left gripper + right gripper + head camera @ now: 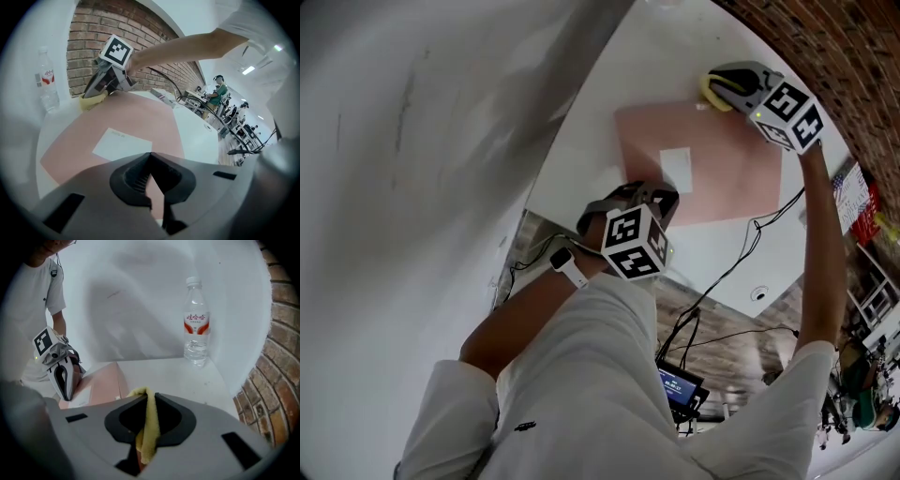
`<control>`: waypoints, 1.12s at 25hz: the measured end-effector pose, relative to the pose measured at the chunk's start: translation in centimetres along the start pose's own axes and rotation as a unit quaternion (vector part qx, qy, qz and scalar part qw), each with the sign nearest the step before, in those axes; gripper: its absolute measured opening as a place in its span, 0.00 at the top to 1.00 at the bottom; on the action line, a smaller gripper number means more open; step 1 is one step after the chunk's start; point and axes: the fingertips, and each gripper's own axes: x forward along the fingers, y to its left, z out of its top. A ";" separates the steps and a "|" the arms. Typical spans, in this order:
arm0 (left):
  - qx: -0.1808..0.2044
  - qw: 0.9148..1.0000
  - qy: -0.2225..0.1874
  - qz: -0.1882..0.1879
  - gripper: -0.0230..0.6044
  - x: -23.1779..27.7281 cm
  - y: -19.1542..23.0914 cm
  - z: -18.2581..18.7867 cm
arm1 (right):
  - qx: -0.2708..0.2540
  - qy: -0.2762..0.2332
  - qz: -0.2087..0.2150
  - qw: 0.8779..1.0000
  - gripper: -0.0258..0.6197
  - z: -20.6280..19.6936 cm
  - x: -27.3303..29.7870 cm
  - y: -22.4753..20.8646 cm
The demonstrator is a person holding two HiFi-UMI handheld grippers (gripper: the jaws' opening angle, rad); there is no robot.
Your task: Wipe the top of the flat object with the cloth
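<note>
In the head view, a white shirt [581, 375] fills the foreground. Beyond it, the left gripper [649, 199] is held at the near corner of a pink mat [727, 183], which lies flat on the white desk [609, 112] with a sheet of paper [677, 169] on top of it. The right gripper [727, 82] is reached out to the mat's far corner, where a yellow cloth [711, 92] is seen at its tip.

In the left gripper view, the jaws are pressed together at their tips with nothing between them, and the mat and paper are spread out just ahead. The cloth is seen low at the far corner, but whether it rests on the mat or just off its edge cannot be told.

In the right gripper view, a fold of the cloth is pinched between the jaws. A water bottle [197, 329] stands well apart on the desk.

The wipe is judged to be at its start, with most of the mat not yet covered. For the next move, the cloth would need to be pressed flat and drawn toward the near side. Care is called for around the loose paper, and the mat would need to be steadied at its near corner.
</note>
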 end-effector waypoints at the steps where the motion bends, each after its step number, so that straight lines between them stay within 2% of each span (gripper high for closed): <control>1: 0.001 1.000 -0.001 0.001 0.94 0.0 0.0 0.0 | -0.001 -0.001 0.009 1.000 0.89 0.6 0.5 0.5; 17: 0.016 1.000 -0.015 0.011 0.94 0.2 0.0 0.1 | -0.047 -0.036 0.110 0.992 0.89 8.1 7.8 7.5; 24: 0.037 0.998 -0.037 0.019 0.94 -0.2 -0.1 0.2 | -0.031 -0.065 0.128 0.989 0.89 11.1 9.6 9.7; 28: 0.045 0.996 -0.066 0.026 0.94 -1.5 -0.4 0.2 | -0.015 -0.101 0.113 0.988 0.89 13.3 9.4 10.5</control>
